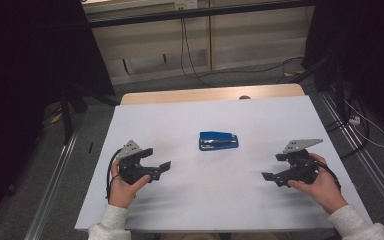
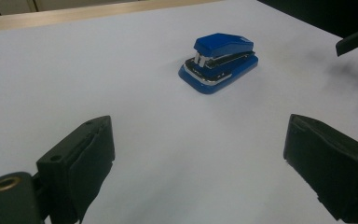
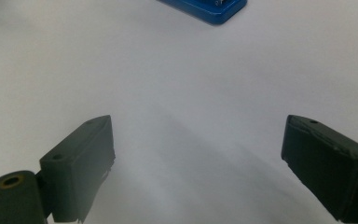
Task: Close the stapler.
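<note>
A small blue stapler lies flat near the middle of the white table top. In the left gripper view the stapler sits ahead and a little right of the jaws. Its blue edge reaches the top of the right gripper view. My left gripper is held low at the left of the table, open and holding nothing. At the right, the right gripper is likewise open and holds nothing. Both point inward, each well short of the stapler.
A strip of wooden table edge runs along the far side. Beyond it are cables on a grey floor. Metal rails flank the table on both sides.
</note>
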Available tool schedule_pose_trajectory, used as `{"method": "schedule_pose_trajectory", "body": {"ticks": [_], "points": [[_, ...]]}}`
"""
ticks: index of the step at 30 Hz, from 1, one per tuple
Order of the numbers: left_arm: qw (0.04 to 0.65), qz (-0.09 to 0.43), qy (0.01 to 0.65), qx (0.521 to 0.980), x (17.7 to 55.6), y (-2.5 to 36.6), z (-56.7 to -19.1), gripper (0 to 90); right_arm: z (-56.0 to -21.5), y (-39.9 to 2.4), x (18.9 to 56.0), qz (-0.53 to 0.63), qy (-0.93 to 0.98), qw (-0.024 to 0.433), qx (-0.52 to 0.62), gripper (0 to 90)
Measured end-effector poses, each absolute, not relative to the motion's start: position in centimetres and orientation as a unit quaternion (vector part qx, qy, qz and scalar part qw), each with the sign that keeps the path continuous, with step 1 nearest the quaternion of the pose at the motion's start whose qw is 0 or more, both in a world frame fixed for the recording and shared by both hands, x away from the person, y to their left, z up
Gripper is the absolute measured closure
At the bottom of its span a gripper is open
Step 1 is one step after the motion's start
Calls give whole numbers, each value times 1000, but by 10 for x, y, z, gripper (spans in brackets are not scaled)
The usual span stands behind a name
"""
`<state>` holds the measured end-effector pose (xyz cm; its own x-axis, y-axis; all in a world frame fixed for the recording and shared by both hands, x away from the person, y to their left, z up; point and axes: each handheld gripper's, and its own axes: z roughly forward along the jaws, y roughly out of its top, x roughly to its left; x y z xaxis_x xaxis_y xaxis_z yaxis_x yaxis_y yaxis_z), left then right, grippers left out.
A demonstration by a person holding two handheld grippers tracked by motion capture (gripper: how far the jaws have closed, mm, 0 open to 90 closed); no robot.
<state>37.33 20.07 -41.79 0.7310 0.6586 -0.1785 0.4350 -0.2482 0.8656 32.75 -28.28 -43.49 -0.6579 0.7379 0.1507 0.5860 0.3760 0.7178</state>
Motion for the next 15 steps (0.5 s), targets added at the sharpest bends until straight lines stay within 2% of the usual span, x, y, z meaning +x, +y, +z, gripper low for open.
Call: {"method": "schedule_pose_trajectory", "body": {"ticks": [15], "points": [[506,118,355,777,362,220,-417,89,-434,-288,319,388,824,95,402,90]]}}
